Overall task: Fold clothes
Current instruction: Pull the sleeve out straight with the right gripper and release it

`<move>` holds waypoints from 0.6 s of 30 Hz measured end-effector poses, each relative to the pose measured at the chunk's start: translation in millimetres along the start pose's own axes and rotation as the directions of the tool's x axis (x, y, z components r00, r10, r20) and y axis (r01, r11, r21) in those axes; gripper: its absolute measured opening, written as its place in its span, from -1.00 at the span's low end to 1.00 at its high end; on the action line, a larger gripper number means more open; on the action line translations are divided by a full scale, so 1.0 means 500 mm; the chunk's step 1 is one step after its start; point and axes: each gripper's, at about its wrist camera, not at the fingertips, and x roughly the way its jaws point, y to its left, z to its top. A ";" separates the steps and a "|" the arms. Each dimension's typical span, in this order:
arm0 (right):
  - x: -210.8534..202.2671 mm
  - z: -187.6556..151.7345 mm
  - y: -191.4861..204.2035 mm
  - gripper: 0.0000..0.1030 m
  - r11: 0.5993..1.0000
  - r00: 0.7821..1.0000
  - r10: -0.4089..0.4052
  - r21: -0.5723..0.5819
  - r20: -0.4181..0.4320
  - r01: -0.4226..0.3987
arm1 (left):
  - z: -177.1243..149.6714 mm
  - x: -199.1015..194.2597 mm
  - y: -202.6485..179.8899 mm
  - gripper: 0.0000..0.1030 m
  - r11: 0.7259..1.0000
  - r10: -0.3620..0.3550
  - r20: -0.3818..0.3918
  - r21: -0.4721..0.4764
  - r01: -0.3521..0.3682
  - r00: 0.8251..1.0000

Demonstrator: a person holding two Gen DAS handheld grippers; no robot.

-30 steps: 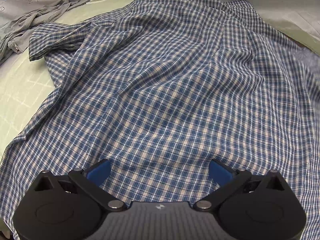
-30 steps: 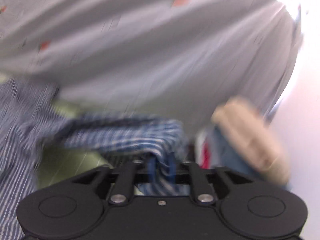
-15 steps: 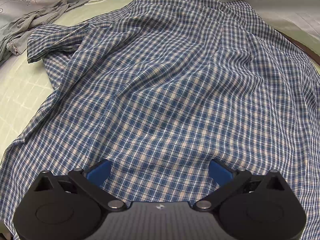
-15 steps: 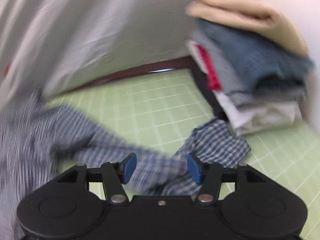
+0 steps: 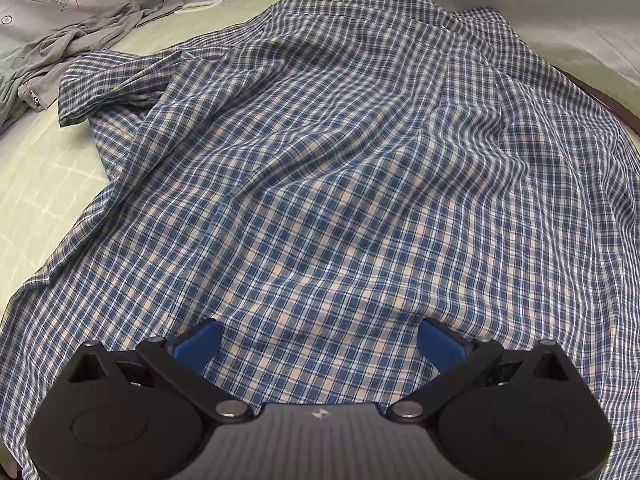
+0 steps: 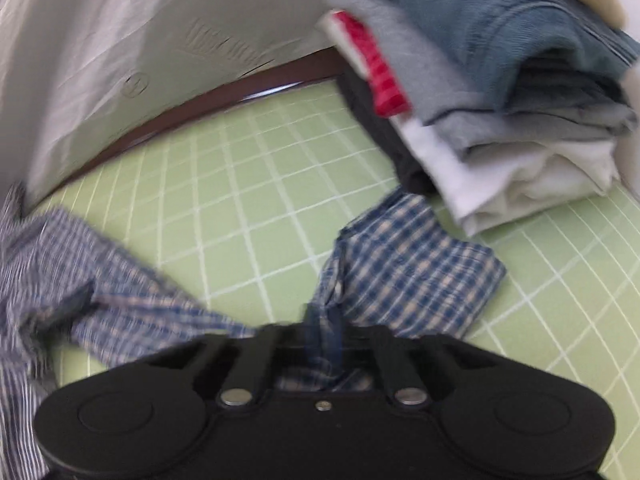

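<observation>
Green gridded mat (image 6: 256,216) lay under everything, and we had the plaid shirt (image 5: 320,184) spread wide across the middle of the left wrist view. Our left gripper (image 5: 319,346) sat at bottom center, jaws wide apart over the cloth. Our right gripper (image 6: 323,340) was clamped on the shirt's sleeve (image 6: 412,276), a stack of folded clothes (image 6: 500,100) upper right, a grey garment (image 5: 80,46) upper left.

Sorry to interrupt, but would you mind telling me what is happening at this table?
A person with two handheld grippers is folding a blue plaid shirt on a green grid mat. The right gripper is shut on its sleeve, beside a stack of folded clothes. The left gripper is open over the shirt.
</observation>
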 end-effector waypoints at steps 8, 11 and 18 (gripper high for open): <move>-0.214 -0.024 -0.016 -0.95 1.000 0.941 -0.027 0.006 0.336 0.026 | -0.006 -0.001 -0.002 1.00 1.000 -0.004 0.026 0.008 0.004 1.000; -0.259 -0.085 -0.019 -0.94 1.000 0.949 -0.025 0.010 0.314 0.023 | -0.010 -0.003 -0.002 1.00 1.000 -0.005 0.040 0.011 0.005 0.999; -0.218 -0.203 -0.057 -0.67 0.988 0.999 -0.048 0.146 0.023 0.044 | -0.008 0.000 0.000 1.00 0.999 -0.017 0.046 0.035 0.016 0.999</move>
